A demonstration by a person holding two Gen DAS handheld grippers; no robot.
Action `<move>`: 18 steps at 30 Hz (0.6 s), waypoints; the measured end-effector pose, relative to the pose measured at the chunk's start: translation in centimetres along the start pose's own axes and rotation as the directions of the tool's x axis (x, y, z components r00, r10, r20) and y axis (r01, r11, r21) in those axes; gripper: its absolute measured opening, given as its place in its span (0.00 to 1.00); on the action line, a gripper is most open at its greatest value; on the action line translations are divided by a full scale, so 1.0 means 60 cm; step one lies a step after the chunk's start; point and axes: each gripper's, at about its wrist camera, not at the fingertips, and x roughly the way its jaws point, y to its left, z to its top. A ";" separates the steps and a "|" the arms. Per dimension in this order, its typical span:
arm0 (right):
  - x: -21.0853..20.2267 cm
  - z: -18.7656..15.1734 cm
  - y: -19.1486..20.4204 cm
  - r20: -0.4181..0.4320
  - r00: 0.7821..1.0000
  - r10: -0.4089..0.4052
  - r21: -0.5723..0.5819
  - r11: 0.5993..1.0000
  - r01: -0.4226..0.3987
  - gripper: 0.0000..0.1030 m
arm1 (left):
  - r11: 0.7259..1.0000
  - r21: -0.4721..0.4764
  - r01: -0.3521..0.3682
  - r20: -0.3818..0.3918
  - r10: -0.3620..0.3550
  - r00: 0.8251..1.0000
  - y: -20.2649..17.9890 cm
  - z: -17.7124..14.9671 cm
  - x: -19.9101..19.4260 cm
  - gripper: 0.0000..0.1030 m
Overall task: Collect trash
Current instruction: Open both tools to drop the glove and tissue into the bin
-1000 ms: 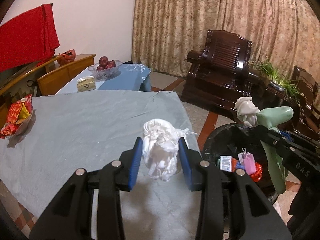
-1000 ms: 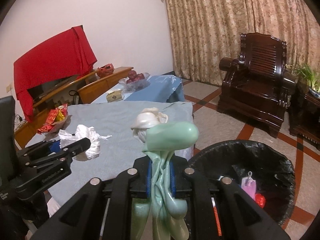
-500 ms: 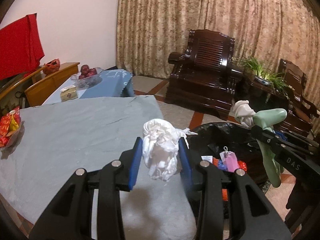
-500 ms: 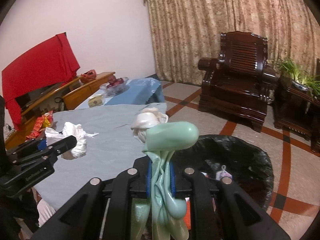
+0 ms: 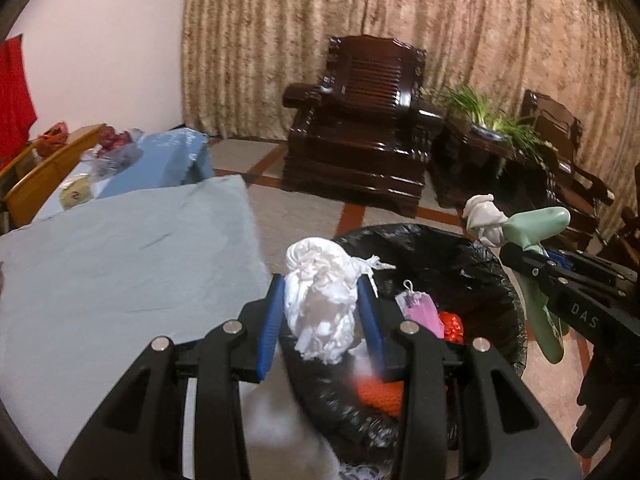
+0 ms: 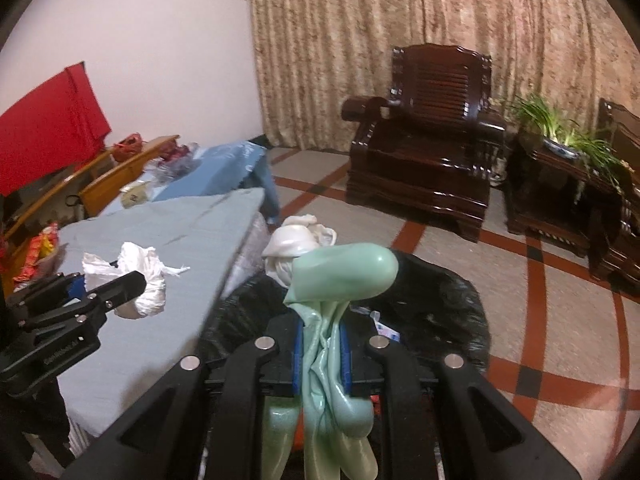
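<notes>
My left gripper (image 5: 322, 312) is shut on a crumpled white plastic bag (image 5: 322, 300) and holds it over the near rim of a black-lined trash bin (image 5: 452, 268). The bag also shows in the right wrist view (image 6: 142, 280). My right gripper (image 6: 322, 344) is shut on a pale green rubber glove (image 6: 340, 280) with a white glove (image 6: 298, 240) bunched at its tip, above the bin (image 6: 440, 304). The gloves show in the left wrist view (image 5: 532, 228) at the bin's right side. The bin holds a pink item (image 5: 422, 312) and red wrappers (image 5: 452, 326).
A table with grey-blue cloth (image 5: 120, 264) lies left of the bin. A red snack packet (image 6: 38, 256) sits on its far left. A fruit bowl (image 5: 116, 148) stands on a lower table behind. Dark wooden armchairs (image 5: 360, 140) and a potted plant (image 5: 492, 116) stand across the tiled floor.
Both grippers have swung right, away from the table. The white bag has moved from above the cloth to above the bin's rim. The gloves now hang over the bin.
</notes>
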 end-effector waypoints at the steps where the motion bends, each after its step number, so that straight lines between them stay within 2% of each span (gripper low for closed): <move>1: 0.006 -0.001 -0.006 -0.008 1.000 -0.008 0.003 1.000 0.008 0.14 | 1.000 0.005 0.007 -0.003 -0.007 1.000 -0.005 0.001 0.012 0.34; 9: 0.060 -0.018 -0.055 -0.055 0.998 -0.042 0.028 0.999 0.044 0.15 | 0.999 0.021 0.048 -0.048 -0.047 0.998 -0.041 0.000 0.108 0.35; 11: 0.077 -0.022 -0.064 -0.067 0.997 -0.047 0.033 0.998 0.049 0.16 | 0.996 0.027 0.082 -0.057 -0.081 0.995 -0.048 0.001 0.125 0.40; 12: 0.083 -0.022 -0.067 -0.073 0.996 -0.047 0.033 0.998 0.049 0.23 | 0.994 0.036 0.099 -0.069 -0.097 0.993 -0.054 0.004 0.136 0.47; 13: 0.089 -0.024 -0.071 -0.080 0.995 -0.051 0.034 0.998 0.053 0.32 | 0.993 0.041 0.107 -0.076 -0.104 0.992 -0.058 0.005 0.144 0.61; 14: 0.096 -0.027 -0.078 -0.086 0.994 -0.066 0.040 0.997 0.070 0.38 | 0.992 0.035 0.119 -0.074 -0.116 0.990 -0.058 0.006 0.148 0.66; 16: 0.101 -0.031 -0.088 -0.094 0.992 -0.084 0.047 0.995 0.089 0.60 | 0.991 0.020 0.131 -0.074 -0.129 0.989 -0.055 0.007 0.151 0.73; 18: 0.093 -0.034 -0.095 -0.079 0.992 -0.095 0.058 0.993 0.100 0.70 | 0.992 0.011 0.127 -0.073 -0.126 0.989 -0.056 0.006 0.149 0.76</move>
